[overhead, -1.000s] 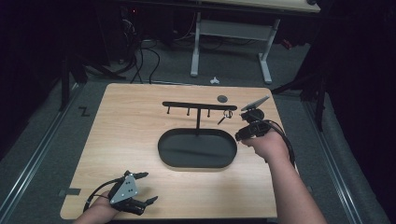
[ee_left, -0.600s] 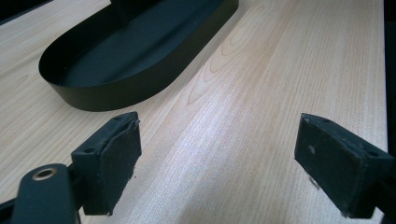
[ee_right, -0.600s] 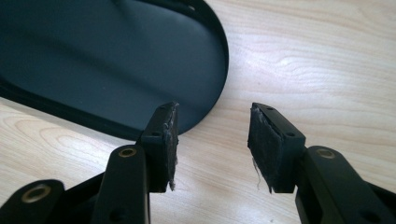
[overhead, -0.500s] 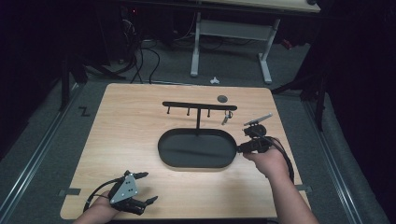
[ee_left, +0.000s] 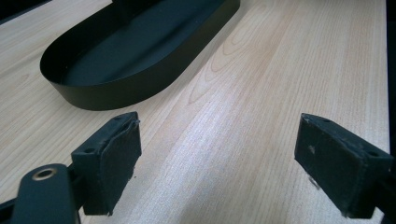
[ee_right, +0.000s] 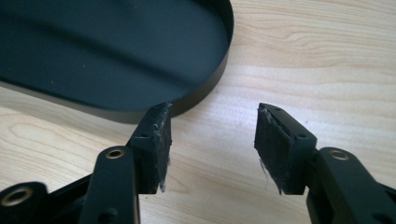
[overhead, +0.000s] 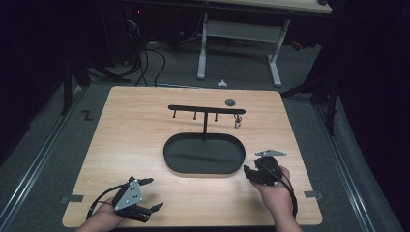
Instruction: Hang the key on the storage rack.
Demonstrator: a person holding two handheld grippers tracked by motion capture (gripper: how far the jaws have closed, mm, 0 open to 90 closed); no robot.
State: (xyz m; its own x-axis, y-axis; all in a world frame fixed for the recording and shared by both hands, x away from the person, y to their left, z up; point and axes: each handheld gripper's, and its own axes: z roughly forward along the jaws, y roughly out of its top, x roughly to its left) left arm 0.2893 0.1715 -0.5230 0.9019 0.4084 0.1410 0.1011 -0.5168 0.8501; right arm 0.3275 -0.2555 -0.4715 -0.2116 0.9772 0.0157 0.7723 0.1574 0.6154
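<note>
High view: the right gripper (overhead: 247, 173) hangs low over the table (overhead: 125, 125), its tips aimed at the near right end of the black oval tray (overhead: 167, 154), close to the rim but apart from it. A rack (overhead: 205, 109) rises from the tray's far side, with a small metal piece (overhead: 237, 122) hanging at its end, well beyond the right jaws. The left gripper (overhead: 153, 193) sits with its jaws spread, the tray ahead of them and off to one side

Left gripper view: the left gripper (ee_left: 217, 158) has its jaws wide apart with bare wood between them; the tray (ee_left: 130, 88) lies ahead and to their left

Right gripper view: the right gripper (ee_right: 212, 144) has just been opening its jaws and nothing is between them; the tray's curved wall (ee_right: 205, 88) lies just past the left jaw's tip

My reading: the hanging step looks done and this hand is empty. A next move on the tray calls for one jaw on each side of the wall before closing
</note>
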